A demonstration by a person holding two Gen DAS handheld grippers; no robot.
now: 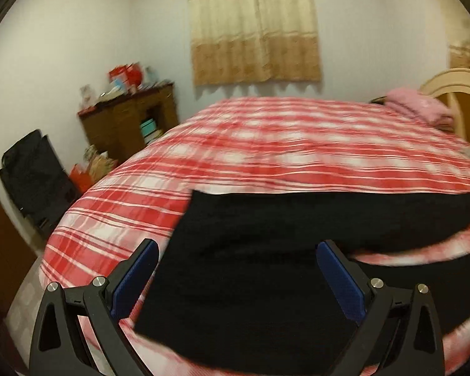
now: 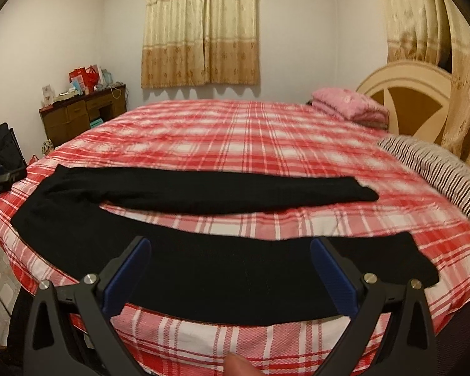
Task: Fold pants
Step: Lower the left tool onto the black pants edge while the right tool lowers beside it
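Bedroom, plaid bed [image 2: 250, 131]. Black pants [image 2: 203, 269] flat, legs spread. Both grippers' fingers apart, empty: left gripper [image 1: 236, 277], right gripper [image 2: 230, 274]. Advice: pinch near leg's edge between fingers, lift evenly.

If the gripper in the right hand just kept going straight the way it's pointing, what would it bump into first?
Most likely the black pants. The right gripper, jaws open, points at the nearer leg lying across the plaid bedspread close to the bed's edge. Nothing shows between the jaws and that fabric, though depth is hard to judge here.
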